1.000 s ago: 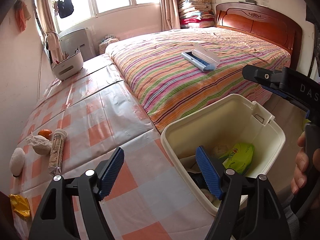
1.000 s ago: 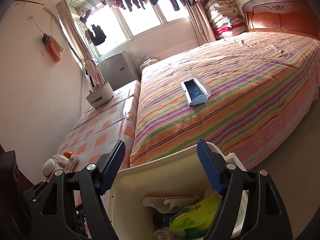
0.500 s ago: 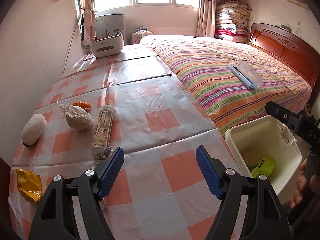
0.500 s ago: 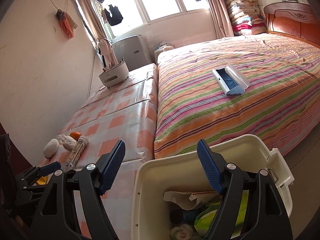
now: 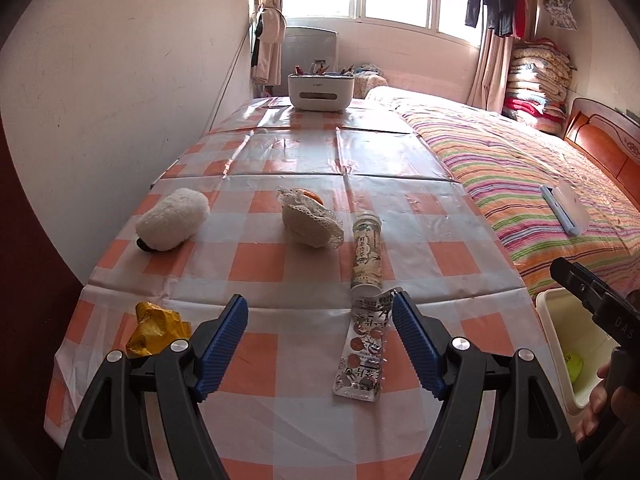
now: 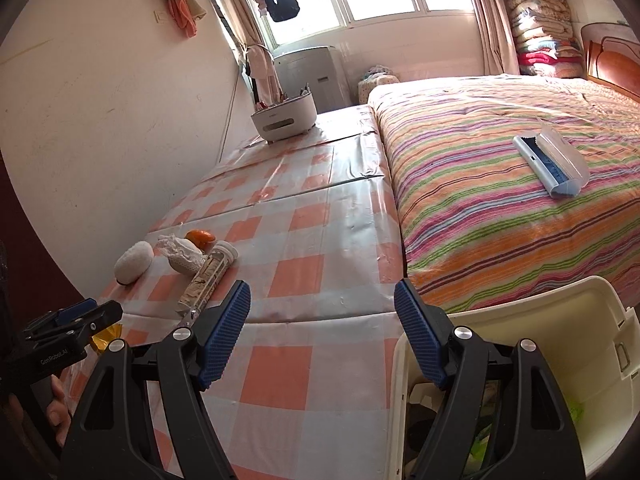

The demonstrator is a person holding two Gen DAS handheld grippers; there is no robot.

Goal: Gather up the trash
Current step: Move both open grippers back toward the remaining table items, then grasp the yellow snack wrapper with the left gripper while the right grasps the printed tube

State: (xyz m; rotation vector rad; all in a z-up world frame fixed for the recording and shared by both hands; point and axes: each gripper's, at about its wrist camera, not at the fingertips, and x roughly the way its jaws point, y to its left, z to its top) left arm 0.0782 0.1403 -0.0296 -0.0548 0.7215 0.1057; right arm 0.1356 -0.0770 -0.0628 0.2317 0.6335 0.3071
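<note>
On the orange-checked table lie a flat printed wrapper (image 5: 366, 350), a clear tube bottle (image 5: 367, 254), a crumpled yellow wrapper (image 5: 154, 328), a white lace-edged wad (image 5: 310, 224) with an orange peel (image 5: 310, 196) behind it, and a fluffy white lump (image 5: 172, 219). My left gripper (image 5: 319, 346) hovers open above the near table, the flat wrapper just inside its right finger. My right gripper (image 6: 322, 334) is open and empty, between the table and the cream trash bin (image 6: 592, 320). The bin holds some litter. The tube (image 6: 208, 276) and white wad (image 6: 182, 256) show at left in the right wrist view.
A white desk organiser (image 5: 320, 91) stands at the table's far end. A striped bed (image 6: 500, 184) adjoins the table on the right, with a blue and white lint brush (image 6: 554, 160) on it. A wall runs along the left. A hand (image 5: 600, 404) holds the other gripper's handle.
Both grippers swung left, away from the bin and over the table. The left view rolled level and now faces the trash items. Jaws stayed open.
</note>
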